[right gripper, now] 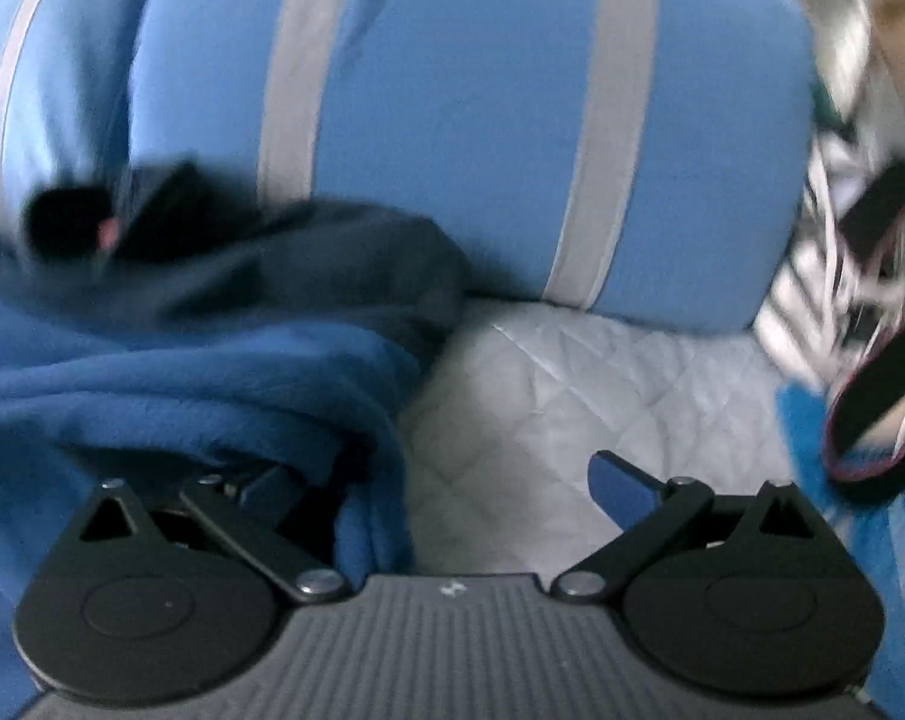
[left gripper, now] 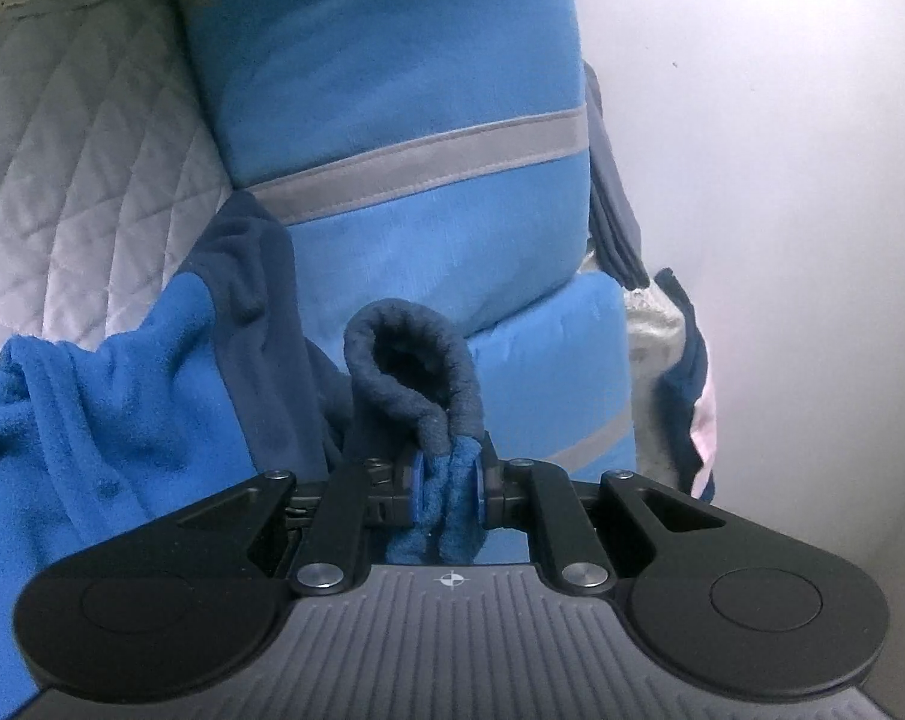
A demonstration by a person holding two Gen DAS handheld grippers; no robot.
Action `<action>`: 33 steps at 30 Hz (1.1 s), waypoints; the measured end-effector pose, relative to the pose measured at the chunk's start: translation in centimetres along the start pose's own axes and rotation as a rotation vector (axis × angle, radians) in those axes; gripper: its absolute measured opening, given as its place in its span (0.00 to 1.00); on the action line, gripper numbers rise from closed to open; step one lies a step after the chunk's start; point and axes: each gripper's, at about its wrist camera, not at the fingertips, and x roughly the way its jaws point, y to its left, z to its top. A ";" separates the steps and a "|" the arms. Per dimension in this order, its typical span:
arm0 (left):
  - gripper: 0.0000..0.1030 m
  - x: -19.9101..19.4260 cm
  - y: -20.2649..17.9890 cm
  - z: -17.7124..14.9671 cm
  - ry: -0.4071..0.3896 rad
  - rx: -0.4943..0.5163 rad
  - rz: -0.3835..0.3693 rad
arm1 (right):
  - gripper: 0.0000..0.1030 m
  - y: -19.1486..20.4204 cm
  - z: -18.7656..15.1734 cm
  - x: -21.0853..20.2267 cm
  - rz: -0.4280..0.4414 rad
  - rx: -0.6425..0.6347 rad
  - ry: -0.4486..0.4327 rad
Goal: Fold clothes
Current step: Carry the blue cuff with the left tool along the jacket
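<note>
A royal-blue fleece garment [left gripper: 110, 420] with navy panels lies bunched on the quilted seat. In the left wrist view my left gripper [left gripper: 449, 477] is shut on a fold of this fleece. The garment's navy cuff [left gripper: 410, 360] curls up just beyond the pads. In the blurred right wrist view the same fleece [right gripper: 182, 402] is heaped at the left, its navy part [right gripper: 308, 264] behind it. My right gripper [right gripper: 452, 486] is open wide over the quilt. The fleece edge drapes across its left finger and hides it. Its right finger [right gripper: 623, 483] is bare and grips nothing.
Light-blue cushions with grey stripes [left gripper: 404, 90] [right gripper: 452, 120] stand behind the garment. A white quilted cover [left gripper: 80, 180] [right gripper: 572, 390] spreads underneath. A white wall [left gripper: 782, 180] is on the right. Blurred clutter and a dark band-like object [right gripper: 872, 414] sit at the far right.
</note>
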 end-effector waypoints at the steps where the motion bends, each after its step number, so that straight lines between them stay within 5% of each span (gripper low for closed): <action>1: 0.14 0.0 0.0 0.0 0.001 -0.003 -0.002 | 1.00 0.3 -0.3 0.2 -0.019 -0.039 0.003; 15: 0.14 -0.5 0.1 0.5 -0.016 -0.024 -0.062 | 1.00 1.5 -2.5 2.9 -0.141 -0.310 -0.052; 21: 0.14 -1.9 -0.3 1.9 -0.076 -0.006 -0.068 | 1.00 -1.7 -2.3 2.6 -0.050 -0.184 -0.067; 26: 0.14 -2.3 -0.2 2.7 -0.116 0.019 -0.016 | 1.00 -2.1 -2.6 2.2 -0.039 -0.200 -0.099; 33: 0.14 -2.2 -0.3 3.0 -0.129 0.051 0.027 | 1.00 -6.3 -2.2 2.8 0.123 0.118 -0.056</action>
